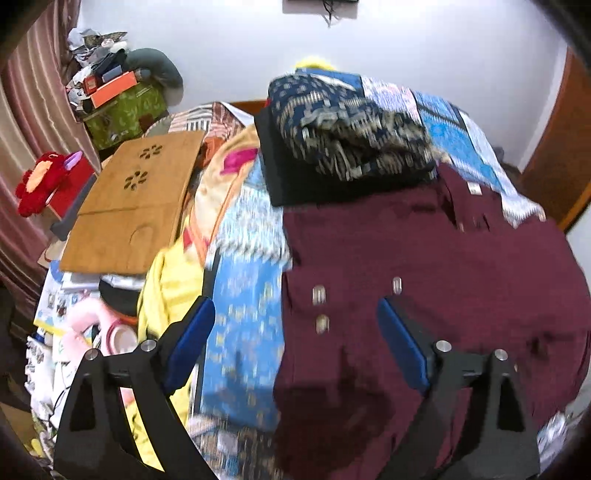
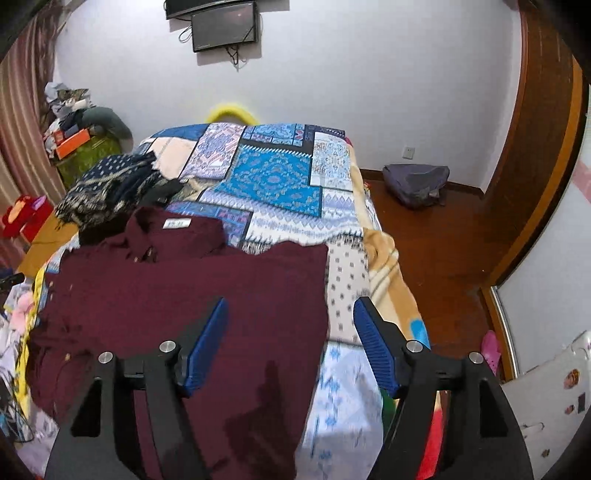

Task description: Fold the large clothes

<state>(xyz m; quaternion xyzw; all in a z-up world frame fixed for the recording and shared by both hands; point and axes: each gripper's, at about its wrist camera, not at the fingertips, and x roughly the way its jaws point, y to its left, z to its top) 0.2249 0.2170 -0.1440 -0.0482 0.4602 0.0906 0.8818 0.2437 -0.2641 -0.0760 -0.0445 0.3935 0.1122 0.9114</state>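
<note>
Left gripper [image 1: 295, 321] nearest lens, jaws spread, nothing between pads, above maroon shirt [image 1: 424, 258]. Right gripper [image 2: 290, 321] likewise released, empty, over shirt's right edge. Shirt lies flat on patchwork bedspread [image 2: 273, 177], collar toward wall. Dark patterned cloth pile [image 1: 343, 125] touching shirt's collar side. Cardboard [image 1: 136, 199] and red plush toy [image 1: 44, 181] left of shirt. Bare bedspread right of shirt and beyond it; wooden floor [image 2: 436, 251] with grey bag [image 2: 417, 184] further right.

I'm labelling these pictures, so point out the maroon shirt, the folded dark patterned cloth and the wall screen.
Maroon shirt [image 2: 192, 291]: right wrist view, middle of its body.
Patterned cloth [image 1: 347, 133]: left wrist view, its top fold.
Wall screen [image 2: 223, 26]: right wrist view, centre of its glass.
</note>
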